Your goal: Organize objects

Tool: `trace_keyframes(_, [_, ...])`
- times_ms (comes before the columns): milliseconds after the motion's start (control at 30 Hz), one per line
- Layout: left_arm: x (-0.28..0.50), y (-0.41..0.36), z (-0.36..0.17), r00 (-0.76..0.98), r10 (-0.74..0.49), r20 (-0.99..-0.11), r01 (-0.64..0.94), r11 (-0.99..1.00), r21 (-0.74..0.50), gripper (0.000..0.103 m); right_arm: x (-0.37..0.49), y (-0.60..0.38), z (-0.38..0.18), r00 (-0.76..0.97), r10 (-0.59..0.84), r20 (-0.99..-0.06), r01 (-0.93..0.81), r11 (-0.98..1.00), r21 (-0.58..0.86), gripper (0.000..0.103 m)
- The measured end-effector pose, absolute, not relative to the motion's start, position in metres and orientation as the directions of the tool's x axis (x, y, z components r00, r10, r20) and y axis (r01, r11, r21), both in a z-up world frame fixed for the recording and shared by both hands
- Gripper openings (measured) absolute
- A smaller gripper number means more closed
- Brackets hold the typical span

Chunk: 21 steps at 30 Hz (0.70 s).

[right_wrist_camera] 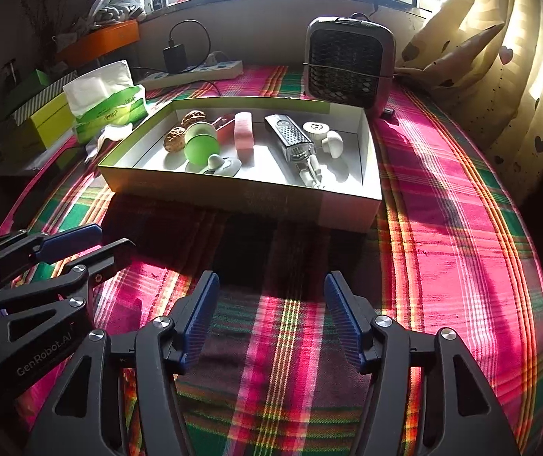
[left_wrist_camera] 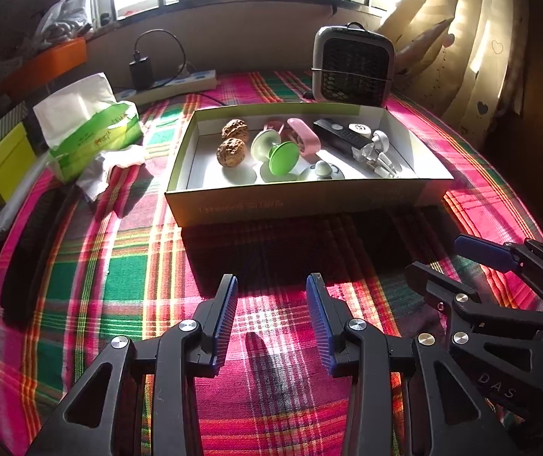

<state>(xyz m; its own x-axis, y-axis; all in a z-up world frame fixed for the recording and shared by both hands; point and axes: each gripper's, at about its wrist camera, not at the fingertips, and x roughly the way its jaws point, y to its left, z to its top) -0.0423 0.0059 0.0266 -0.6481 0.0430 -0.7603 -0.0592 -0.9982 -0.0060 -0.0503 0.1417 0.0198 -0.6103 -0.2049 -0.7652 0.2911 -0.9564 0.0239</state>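
Landmark: box (left_wrist_camera: 294, 205), open-topped, on plaid cloth (left_wrist_camera: 127, 266); sunlit from window behind.

Left of box: tissue pack (left_wrist_camera: 93, 133), with crumpled tissue (left_wrist_camera: 114, 169) between pack and box. Behind box, left: power strip (left_wrist_camera: 180, 81) with black charger (left_wrist_camera: 141, 70) plugged in.

Inside box, left to right:
- two walnuts (left_wrist_camera: 231, 140) at left end, one behind the other, close together
- green suction cups (left_wrist_camera: 277, 154) just right of walnuts, near box middle; a pale one lies by front wall
- pink case (right_wrist_camera: 243, 133), right of cups, in middle
- black remote (left_wrist_camera: 341, 135), right of pink case, lying diagonally
- white round pieces (right_wrist_camera: 322, 133) at right end, toward back wall
- small clear and white parts (left_wrist_camera: 376, 159) toward front right corner; type not readable

Behind box, right: small heater (left_wrist_camera: 353, 66), upright.

In front of box, over cloth:
- left gripper (left_wrist_camera: 271, 319): jaws apart, nothing between blue pads, clear of box front wall
- right gripper (right_wrist_camera: 271, 319): jaws spread wide, holding nothing; sits right of left gripper, tips angled toward box, not touching it
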Motion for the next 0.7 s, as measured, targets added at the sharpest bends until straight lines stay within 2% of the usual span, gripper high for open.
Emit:
trace_keyframes(533, [-0.028, 0.013, 0.014, -0.638, 0.021, -0.769, -0.037, -0.999, 0.003, 0.038, -0.033, 0.152, 0.009, -0.605, -0.148, -0.782, 0.237, -0.971, 0.000, 0.063])
trace_keyframes(700, [-0.028, 0.012, 0.014, -0.637, 0.028, -0.770, -0.043, -0.999, -0.001, 0.041, -0.033, 0.154, 0.009, -0.605, -0.139, -0.784, 0.226, -0.974, -0.002, 0.069])
